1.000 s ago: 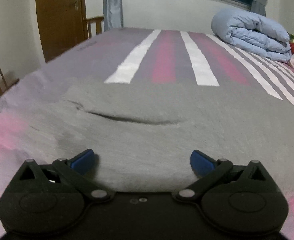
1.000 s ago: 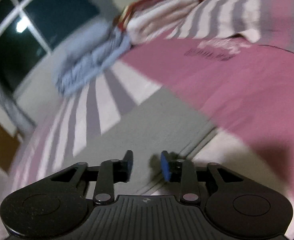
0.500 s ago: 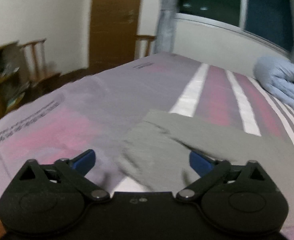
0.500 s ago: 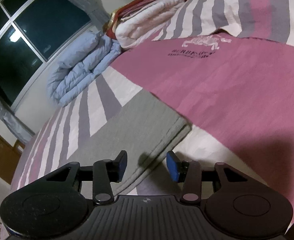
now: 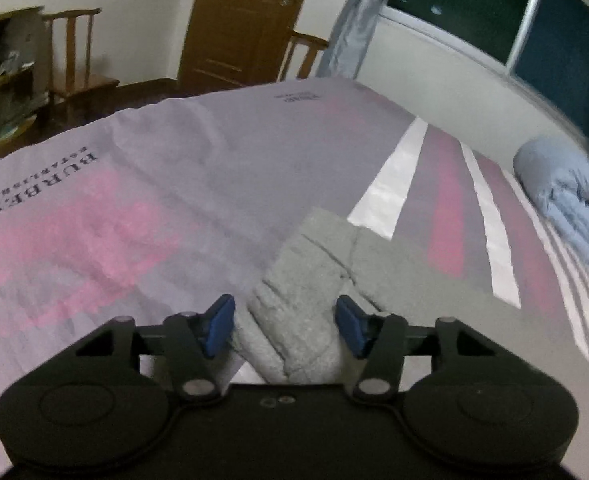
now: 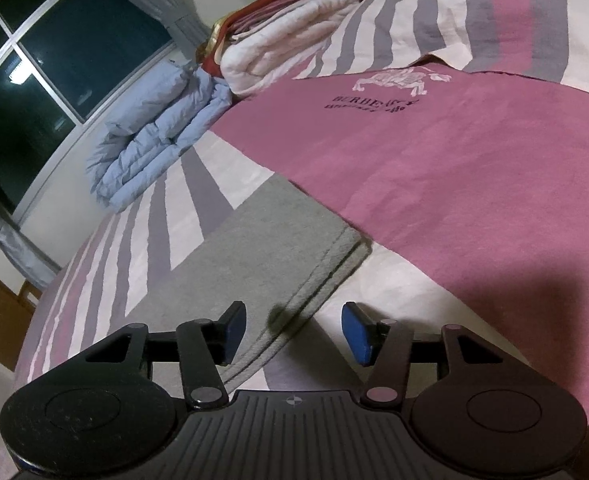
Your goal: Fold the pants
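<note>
My left gripper (image 5: pixel 285 330) had its jaws parted, with a bunched corner of the grey pants (image 5: pixel 294 320) sitting in the gap between the blue pads (image 5: pixel 217 328); the cloth looked close to both pads, but I could not tell whether either was pressing on it, so I counted nothing as gripped. From that corner the fabric ran away toward the right of the frame, flattening out over the striped bedspread (image 5: pixel 406 172) and going out of view at the right edge.

My right gripper (image 6: pixel 292 332) also stood wide open and held nothing. The hemmed edge of the pants (image 6: pixel 254 248) crossed the lower centre of its view, passing between the pads, nearer the left one, while the right pad (image 6: pixel 356 332) hung over bare sheet. The grey panel stretched from there up toward the frame's centre, its far corner lying against the pink part of the bedspread (image 6: pixel 474 168).

So the garment lay flat, with its long axis running between my two hands, each gripper set at one end. I judged the left to be the better placed, since it had cloth already gathered in its gap; the right would have to shift a little toward its own left pad to centre the hem before closing.

Further out, a folded blue quilt (image 6: pixel 154 144) lay at the upper left of the right view, well apart from the pants.
</note>
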A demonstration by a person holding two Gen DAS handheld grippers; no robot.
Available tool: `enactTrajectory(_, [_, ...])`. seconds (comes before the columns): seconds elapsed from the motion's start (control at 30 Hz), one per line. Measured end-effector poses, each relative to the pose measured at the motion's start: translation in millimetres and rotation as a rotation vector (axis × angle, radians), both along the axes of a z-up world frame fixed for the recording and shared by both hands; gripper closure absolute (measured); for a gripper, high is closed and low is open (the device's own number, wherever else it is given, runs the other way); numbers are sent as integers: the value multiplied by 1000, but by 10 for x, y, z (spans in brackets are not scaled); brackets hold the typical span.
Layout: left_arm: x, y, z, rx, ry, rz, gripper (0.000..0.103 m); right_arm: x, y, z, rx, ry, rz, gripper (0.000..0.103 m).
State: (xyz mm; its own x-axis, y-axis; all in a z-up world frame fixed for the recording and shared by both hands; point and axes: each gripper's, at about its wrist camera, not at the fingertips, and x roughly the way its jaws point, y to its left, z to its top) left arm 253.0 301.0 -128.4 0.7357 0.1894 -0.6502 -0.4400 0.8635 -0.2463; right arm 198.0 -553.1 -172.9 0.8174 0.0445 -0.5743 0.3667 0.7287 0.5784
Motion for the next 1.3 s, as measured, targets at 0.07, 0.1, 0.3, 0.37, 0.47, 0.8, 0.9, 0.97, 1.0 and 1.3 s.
enactTrajectory(0.07, [-14,38,-3,-10,-10,-1,61,13,5,-19,5,5,0,49])
enactTrajectory(0.1, [-21,67,21,-15,-20,-1,61,18,18,-20,8,7,0,49])
enactTrajectory(0.3, [-74,-82,82,81,-2,22,60,50,47,-17,15,2,11,48])
enactTrajectory(0.37, [-108,-171,108,109,-11,10,57,45,49,-29,17,0,13,47])
enactTrajectory(0.47, [-52,-280,122,173,-4,-26,60,47,61,-49,12,6,18,46])
enactTrajectory(0.8, [150,-145,127,221,12,-45,89,46,66,-43,9,4,14,45])
enactTrajectory(0.9, [239,-128,-76,231,114,-74,86,36,8,-81,46,-2,-9,45])
enactTrajectory(0.97, [201,-125,-58,253,107,-70,79,9,-85,-122,121,-28,-42,45])
enactTrajectory(1.0, [159,-101,-16,229,85,-54,76,-8,-136,-151,159,-39,-60,45])
enactTrajectory(1.3, [-117,-231,281,237,-36,-32,33,72,-323,-232,280,-63,-73,46])
